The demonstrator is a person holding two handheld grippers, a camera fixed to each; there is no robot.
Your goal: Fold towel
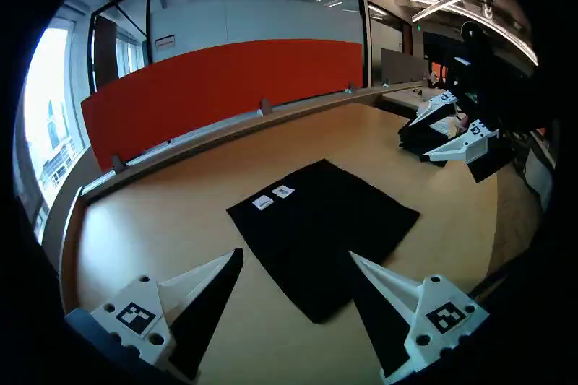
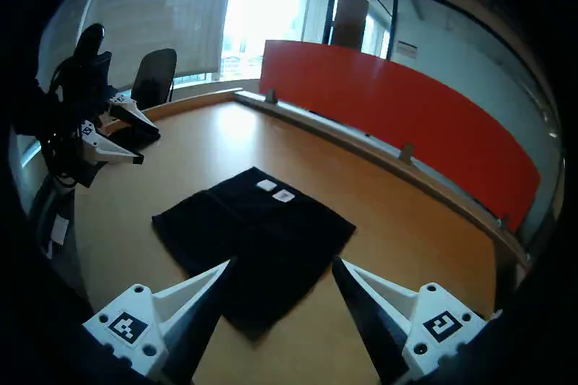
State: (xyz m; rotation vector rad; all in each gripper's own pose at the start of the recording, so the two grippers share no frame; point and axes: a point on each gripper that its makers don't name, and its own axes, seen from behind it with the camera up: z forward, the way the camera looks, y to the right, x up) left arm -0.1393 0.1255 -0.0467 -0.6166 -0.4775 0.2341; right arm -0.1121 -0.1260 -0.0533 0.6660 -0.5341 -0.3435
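The black rectangular cloth towel (image 1: 325,230) lay flat on the light wooden desk (image 1: 166,204), mid-view, with two small white tags (image 1: 273,197) near its 11 o'clock corner. The left gripper (image 1: 295,253) hovered at the towel's 6 o'clock edge, jaws wide apart and empty, and the right gripper (image 2: 283,260) was likewise spread and held nothing. Judging by the stepped layer seen in the right gripper view, at least one fold seemed made, with another probably left.

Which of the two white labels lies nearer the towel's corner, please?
The left label in the left gripper view; the other label sits farther along the towel's edge.
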